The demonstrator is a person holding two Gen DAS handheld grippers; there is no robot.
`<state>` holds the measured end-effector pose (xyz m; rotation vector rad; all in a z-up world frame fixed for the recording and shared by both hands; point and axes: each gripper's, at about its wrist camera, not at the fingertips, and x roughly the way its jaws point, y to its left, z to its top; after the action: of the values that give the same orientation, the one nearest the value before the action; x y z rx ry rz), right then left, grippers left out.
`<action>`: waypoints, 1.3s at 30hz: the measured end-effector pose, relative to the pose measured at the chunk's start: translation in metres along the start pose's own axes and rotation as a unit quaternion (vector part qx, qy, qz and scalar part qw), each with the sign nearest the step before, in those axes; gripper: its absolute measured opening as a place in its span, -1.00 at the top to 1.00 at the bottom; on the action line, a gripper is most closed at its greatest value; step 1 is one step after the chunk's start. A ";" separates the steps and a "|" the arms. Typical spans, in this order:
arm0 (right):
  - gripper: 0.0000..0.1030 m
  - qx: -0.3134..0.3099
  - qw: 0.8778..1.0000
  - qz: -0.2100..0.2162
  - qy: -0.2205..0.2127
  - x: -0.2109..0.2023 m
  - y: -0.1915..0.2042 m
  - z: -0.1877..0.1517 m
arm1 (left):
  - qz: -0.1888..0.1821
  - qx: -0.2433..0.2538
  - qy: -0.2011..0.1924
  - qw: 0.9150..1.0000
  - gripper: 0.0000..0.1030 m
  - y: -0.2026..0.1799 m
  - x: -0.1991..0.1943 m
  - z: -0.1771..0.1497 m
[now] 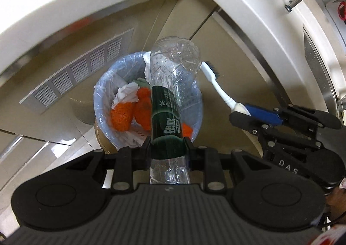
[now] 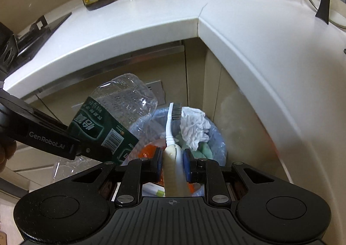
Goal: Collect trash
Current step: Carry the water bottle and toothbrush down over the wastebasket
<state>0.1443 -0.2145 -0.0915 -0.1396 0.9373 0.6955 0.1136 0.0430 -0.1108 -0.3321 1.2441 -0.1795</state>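
**Op A:** I'm starting with the biggest thing, the lined bin (image 1: 149,102) on the floor in the corner under the white counter (image 2: 138,26). It's already well filled with tissue and orange scraps, so I reckon anything dropped off-centre could bounce off the heap or catch the rim and land on the floor.

**Op B:** Agreed. My left gripper (image 1: 167,147) is clamped on the plastic bottle (image 1: 170,85) at its green label, base pointing down over the bin mouth. It's long, so it may tip out.

**Op A:** My right gripper (image 2: 173,161) is clenched on the toothbrush (image 2: 173,128) by its handle, bristle end forward above the bin, just beside the bottle. They might knock together.
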 end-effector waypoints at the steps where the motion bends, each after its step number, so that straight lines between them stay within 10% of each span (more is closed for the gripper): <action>1: 0.61 0.001 1.000 0.000 0.002 0.002 0.000 -0.001 | 0.002 0.001 0.003 1.000 0.51 -0.001 0.002 0.000; 39: 0.61 0.009 0.999 -0.009 0.046 0.088 -0.021 0.002 | 0.102 0.048 0.067 0.991 0.51 0.011 0.092 0.038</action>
<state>0.1927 -0.1871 -0.1627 -0.1644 1.0296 0.6685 0.1778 0.0300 -0.1864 -0.1082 1.3889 -0.0865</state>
